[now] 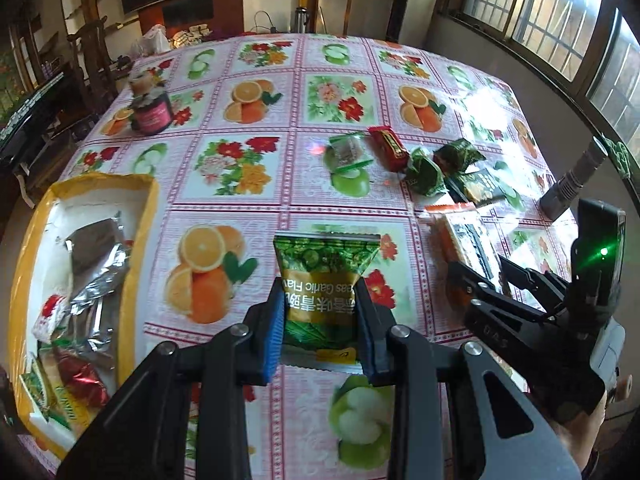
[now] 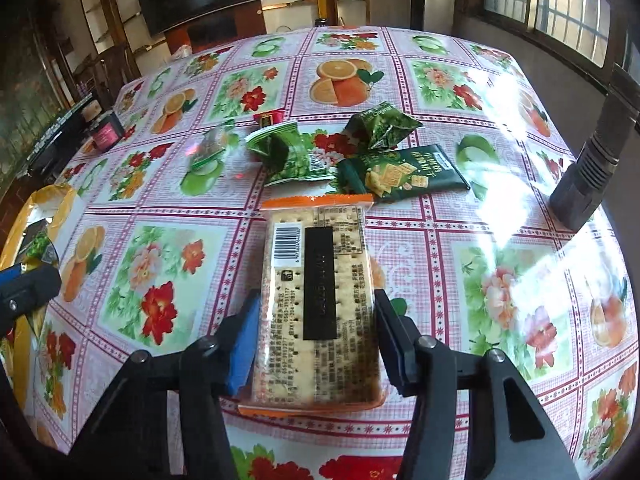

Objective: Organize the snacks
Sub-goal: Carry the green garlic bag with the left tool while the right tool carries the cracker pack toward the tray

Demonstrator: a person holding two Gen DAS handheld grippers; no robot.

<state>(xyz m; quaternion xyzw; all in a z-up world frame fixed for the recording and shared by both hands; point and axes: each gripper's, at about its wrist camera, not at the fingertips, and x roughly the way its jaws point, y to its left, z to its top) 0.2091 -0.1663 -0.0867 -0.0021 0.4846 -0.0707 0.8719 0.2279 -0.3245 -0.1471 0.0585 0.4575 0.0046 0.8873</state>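
Note:
My left gripper (image 1: 320, 292) is shut on a green and yellow pea snack packet (image 1: 324, 264), held just above the flowered tablecloth. To its left stands a yellow-rimmed white box (image 1: 140, 216) with foil and red snack packets inside. My right gripper (image 2: 316, 300) straddles an orange-edged cracker pack (image 2: 320, 280) that lies on the table. Its pads stand at the pack's long sides without squeezing it. The right gripper (image 1: 484, 276) also shows at the right edge of the left wrist view.
Beyond the cracker pack lie several loose snacks: crumpled green packets (image 2: 296, 156), a dark green biscuit packet (image 2: 408, 176) and a red one (image 1: 390, 146). A pink-labelled jar (image 1: 152, 114) stands far left. A grey cylinder (image 2: 588, 176) stands at the right.

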